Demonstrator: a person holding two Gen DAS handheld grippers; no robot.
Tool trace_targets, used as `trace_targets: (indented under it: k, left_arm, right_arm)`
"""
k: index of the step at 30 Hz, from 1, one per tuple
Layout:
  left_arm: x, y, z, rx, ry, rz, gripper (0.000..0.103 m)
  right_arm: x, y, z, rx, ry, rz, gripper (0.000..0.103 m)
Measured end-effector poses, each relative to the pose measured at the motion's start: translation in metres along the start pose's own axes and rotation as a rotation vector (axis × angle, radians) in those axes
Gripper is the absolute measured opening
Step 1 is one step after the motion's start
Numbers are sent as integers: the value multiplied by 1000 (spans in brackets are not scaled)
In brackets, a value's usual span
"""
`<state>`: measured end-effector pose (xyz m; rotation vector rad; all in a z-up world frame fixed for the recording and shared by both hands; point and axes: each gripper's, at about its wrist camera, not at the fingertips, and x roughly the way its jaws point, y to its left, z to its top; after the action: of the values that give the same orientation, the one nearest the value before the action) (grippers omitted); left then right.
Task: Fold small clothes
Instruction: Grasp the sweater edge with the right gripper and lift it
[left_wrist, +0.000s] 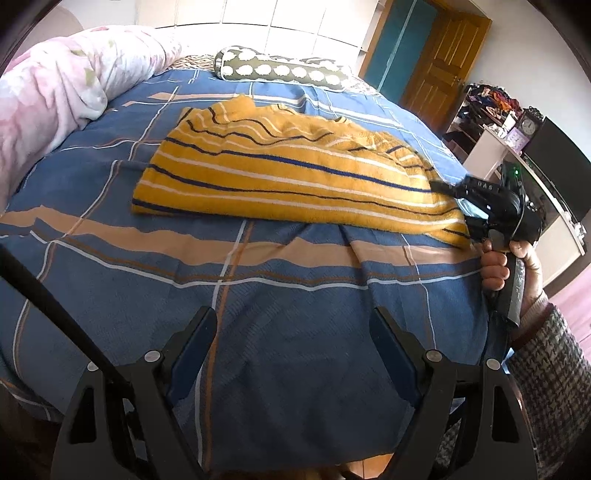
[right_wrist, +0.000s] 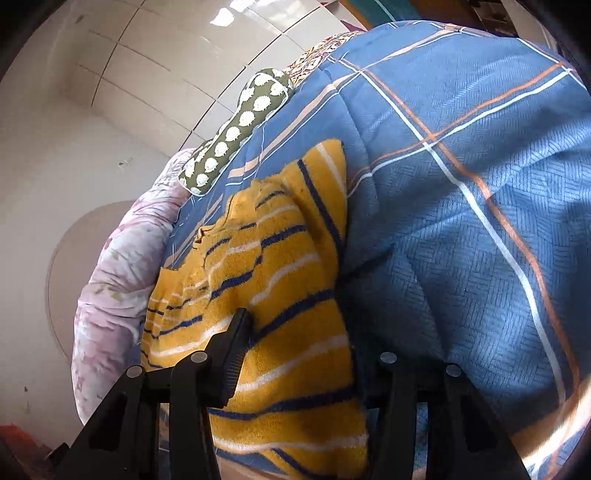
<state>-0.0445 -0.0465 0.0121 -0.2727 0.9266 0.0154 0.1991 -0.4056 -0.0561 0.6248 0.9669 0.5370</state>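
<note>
A yellow knit sweater (left_wrist: 280, 173) with blue and white stripes lies folded flat on the bed. My left gripper (left_wrist: 291, 350) hovers open over bare bedsheet, short of the sweater's near edge, with nothing between its fingers. A hand holds my right gripper (left_wrist: 456, 203) at the sweater's right end. In the right wrist view the sweater (right_wrist: 295, 258) fills the gap of the right gripper (right_wrist: 303, 354). One finger (right_wrist: 234, 343) rests on top of the cloth and the other is hidden behind its edge. The jaws stand apart around the cloth, and I see no pinch.
A blue plaid bedsheet (left_wrist: 280, 295) covers the bed. A pink floral quilt (left_wrist: 55, 96) is bunched along the left side. A green bolster pillow (left_wrist: 284, 68) lies at the far end. Shelves and a desk (left_wrist: 517, 147) stand past the bed's right edge.
</note>
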Motion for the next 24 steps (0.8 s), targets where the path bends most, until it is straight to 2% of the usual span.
trace_targets:
  k: [1, 3, 6, 11, 15, 18, 21, 24]
  left_arm:
    - [-2, 1, 0, -2, -5, 0, 84]
    - [-8, 6, 2, -12, -24, 0, 84]
    - [-21, 16, 3, -31, -65, -12, 84]
    - [-48, 44, 0, -76, -138, -27, 84]
    - [-67, 76, -9, -131, -182, -28, 84]
    - [-78, 101, -19, -179, -202, -15, 84]
    - [-86, 125, -31, -234, -215, 0, 84]
    - [-91, 145, -40, -278, -216, 11, 84]
  right_arm:
    - [1, -1, 0, 23, 12, 5, 26]
    - [-1, 0, 3, 75, 23, 16, 21]
    - [-10, 30, 9, 46, 7, -27, 19]
    - [-5, 133, 20, -128, -17, -58, 19]
    - [52, 237, -1, -351, 45, -127, 19]
    - [116, 290, -33, -441, 139, -146, 19]
    - [177, 320, -67, -476, 251, -125, 17]
    - [234, 332, -100, -567, 370, -158, 21]
